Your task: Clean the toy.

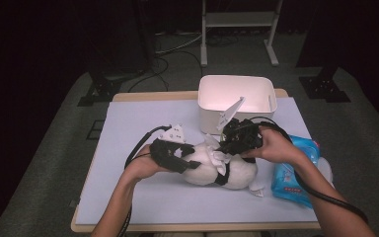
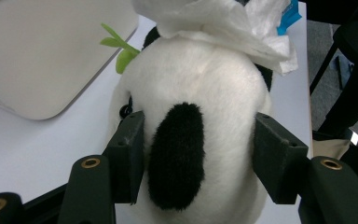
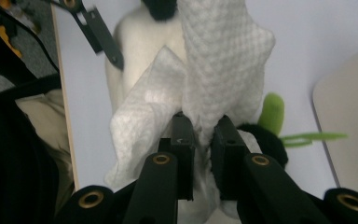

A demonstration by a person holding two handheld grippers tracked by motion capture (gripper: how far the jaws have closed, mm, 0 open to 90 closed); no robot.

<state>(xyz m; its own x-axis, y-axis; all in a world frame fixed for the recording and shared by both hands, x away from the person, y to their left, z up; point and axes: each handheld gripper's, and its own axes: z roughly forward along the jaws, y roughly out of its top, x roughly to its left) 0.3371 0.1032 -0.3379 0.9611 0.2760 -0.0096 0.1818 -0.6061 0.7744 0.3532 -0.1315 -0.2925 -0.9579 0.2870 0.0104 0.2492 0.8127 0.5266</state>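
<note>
Centrally on the pale table mat point(image 1: 143, 197) lies a plush panda point(image 1: 227, 173), white with black patches, on its side just in front of the white plastic bin point(image 1: 212, 118) that sits at twelve o'clock. From nine o'clock the left gripper point(image 2: 198, 149) clamps the toy's head, its jaws pressed into the fur on either side of a black ear patch point(image 2: 176, 156). From about two o'clock the right gripper point(image 3: 204, 140) comes down over the body, jaws nearly together and pinching a white wet wipe point(image 3: 214, 65) that drapes across the toy. A green felt leaf point(image 3: 271, 114) sticks out beside the panda. At three o'clock a blue wipes pack point(image 1: 296, 173) rests at the mat's edge, just beside the toy.
</note>
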